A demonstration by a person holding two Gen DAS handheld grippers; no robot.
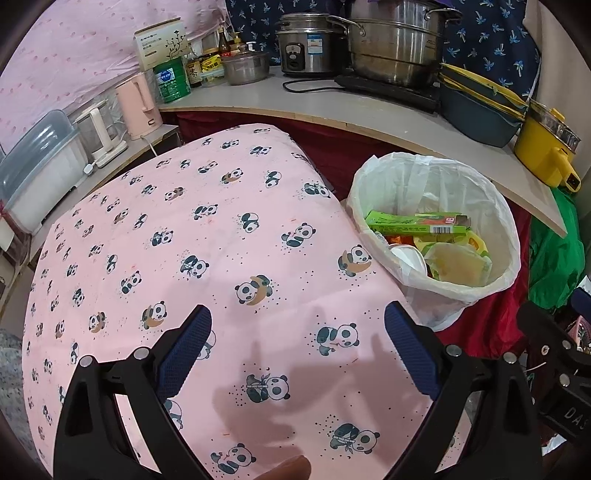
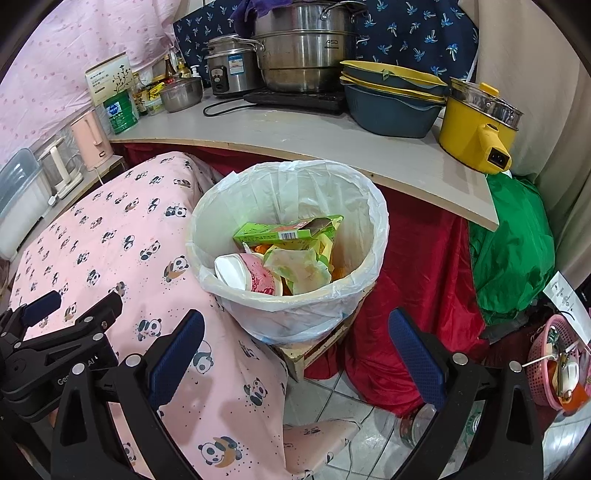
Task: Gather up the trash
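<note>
Lined bin (image 2: 288, 314) holds green carton (image 2: 284, 230), pink cup (image 2: 260, 277) (crumpled wrappers too).

Grey countertop (image 2: 295, 136) curves in front of me. Behind it: pink dotted curtain (image 2: 48, 66) left, navy palm-print fabric (image 2: 417, 33) right. Red cloth (image 2: 417, 258) hangs below it. Under that, white tiled floor (image 2: 347, 402).

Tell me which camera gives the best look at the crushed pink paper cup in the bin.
The right wrist view: the crushed pink paper cup lies near centre there, its pink pattern visible. In the left wrist view only its white part shows, low against the bin's near wall.
</note>
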